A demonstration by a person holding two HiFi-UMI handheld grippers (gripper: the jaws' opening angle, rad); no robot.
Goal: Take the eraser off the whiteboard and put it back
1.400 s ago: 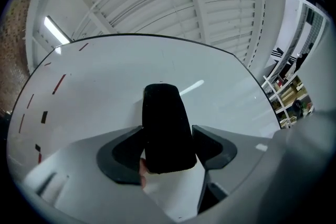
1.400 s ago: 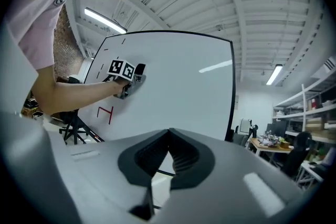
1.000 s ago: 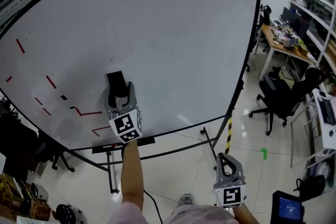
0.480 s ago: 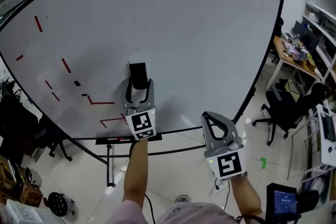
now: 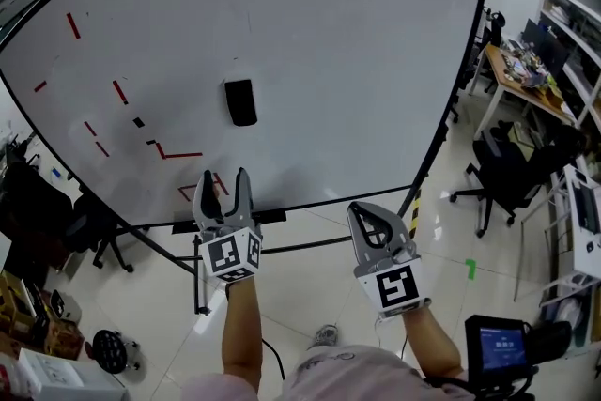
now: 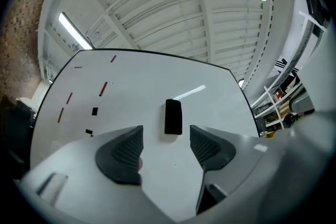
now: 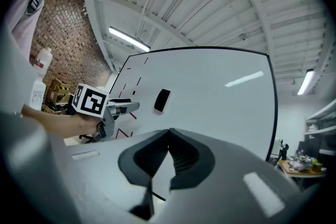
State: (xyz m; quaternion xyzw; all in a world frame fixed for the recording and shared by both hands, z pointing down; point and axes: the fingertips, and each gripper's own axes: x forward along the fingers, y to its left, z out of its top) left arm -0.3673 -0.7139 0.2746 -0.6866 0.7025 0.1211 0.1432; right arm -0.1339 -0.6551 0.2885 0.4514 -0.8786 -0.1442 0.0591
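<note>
A black eraser [image 5: 240, 101] clings to the whiteboard [image 5: 310, 33] near its middle; it also shows in the left gripper view [image 6: 172, 116] and the right gripper view [image 7: 162, 99]. My left gripper [image 5: 223, 188] hangs well below the eraser, off the board, its jaws closing with nothing between them. In its own view the eraser sits ahead of the two pads [image 6: 123, 153], clear of them. My right gripper [image 5: 371, 223] is held low at the right, jaws shut and empty [image 7: 168, 149].
Red and black marks [image 5: 169, 151] lie on the board's left part. The board stand's rail [image 5: 225, 223] runs below. An office chair [image 5: 502, 174] and a cluttered desk [image 5: 521, 75] stand at right. A dark monitor [image 5: 496, 347] is at bottom right.
My left gripper has let go of the eraser and drawn back down from the board; the eraser stays on the board. The right gripper came up beside it.
</note>
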